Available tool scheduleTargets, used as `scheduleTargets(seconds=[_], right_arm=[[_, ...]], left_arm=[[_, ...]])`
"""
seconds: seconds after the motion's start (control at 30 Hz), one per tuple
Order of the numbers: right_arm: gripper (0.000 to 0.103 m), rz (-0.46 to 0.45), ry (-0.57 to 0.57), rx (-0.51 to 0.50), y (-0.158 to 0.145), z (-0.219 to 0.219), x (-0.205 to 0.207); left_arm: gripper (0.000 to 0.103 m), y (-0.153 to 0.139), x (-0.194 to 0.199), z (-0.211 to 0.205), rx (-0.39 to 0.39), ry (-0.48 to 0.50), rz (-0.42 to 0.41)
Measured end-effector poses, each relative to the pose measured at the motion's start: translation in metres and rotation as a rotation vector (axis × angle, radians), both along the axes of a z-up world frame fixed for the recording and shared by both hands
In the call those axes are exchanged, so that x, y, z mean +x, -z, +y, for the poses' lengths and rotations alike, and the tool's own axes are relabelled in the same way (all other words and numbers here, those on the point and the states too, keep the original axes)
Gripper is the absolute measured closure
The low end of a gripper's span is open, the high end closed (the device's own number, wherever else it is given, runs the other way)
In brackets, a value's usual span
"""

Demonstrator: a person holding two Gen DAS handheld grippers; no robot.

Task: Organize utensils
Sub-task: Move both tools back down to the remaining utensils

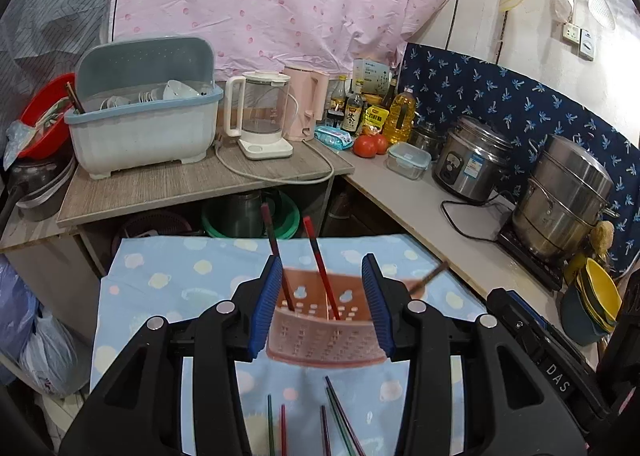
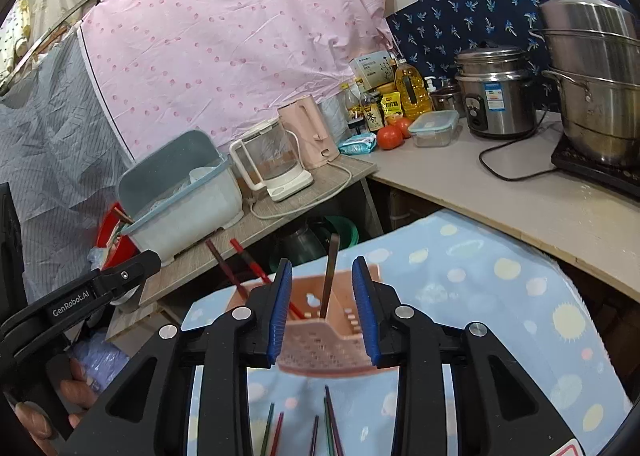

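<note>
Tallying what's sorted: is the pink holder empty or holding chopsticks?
Holding some: chopsticks stand in the pink holder; others lie outside it.

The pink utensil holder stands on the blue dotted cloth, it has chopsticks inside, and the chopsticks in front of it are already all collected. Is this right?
Not quite. The pink utensil holder does stand on the blue dotted cloth with chopsticks in it, but several loose chopsticks lie on the cloth in front of it, not collected. The left wrist view shows them below the holder.

Chopsticks [image 1: 320, 268] in pink holder [image 1: 324, 336] (upright)
</note>
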State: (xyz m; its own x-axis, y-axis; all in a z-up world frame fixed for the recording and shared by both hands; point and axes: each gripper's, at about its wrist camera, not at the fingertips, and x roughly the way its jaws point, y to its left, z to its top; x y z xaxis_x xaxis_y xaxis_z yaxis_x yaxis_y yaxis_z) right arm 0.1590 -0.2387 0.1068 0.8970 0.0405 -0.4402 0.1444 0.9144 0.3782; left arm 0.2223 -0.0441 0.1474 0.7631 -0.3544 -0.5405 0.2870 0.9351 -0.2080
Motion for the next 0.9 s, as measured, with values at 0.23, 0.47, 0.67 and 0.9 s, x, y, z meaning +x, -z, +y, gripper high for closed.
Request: scheduleTargets(seconds=[0.23,0.47,0.67,0.9], right_arm=[[0.072,0.071,-0.013,0.018,0.029,0.005,-0.05],[0.072,0.199,-0.04,-0.001,0.077,0.018,-0.097],[0.072,0.302,-0.078,-0.004,0.121,0.035,-0.125],[0.072,0.361,-0.125,-0.072,0.151,0.058,-0.143]], left_arm=[[0.062,0.035,-0.044,0.01,0.018,0.027,0.083],[0.062,0.089,-0.09,0.019,0.05,0.048,0.203],[0.062,0.137,-0.124,0.032,0.09,0.033,0.298],[0.062,0.179,-0.154,0.052,0.121,0.0,0.375]])
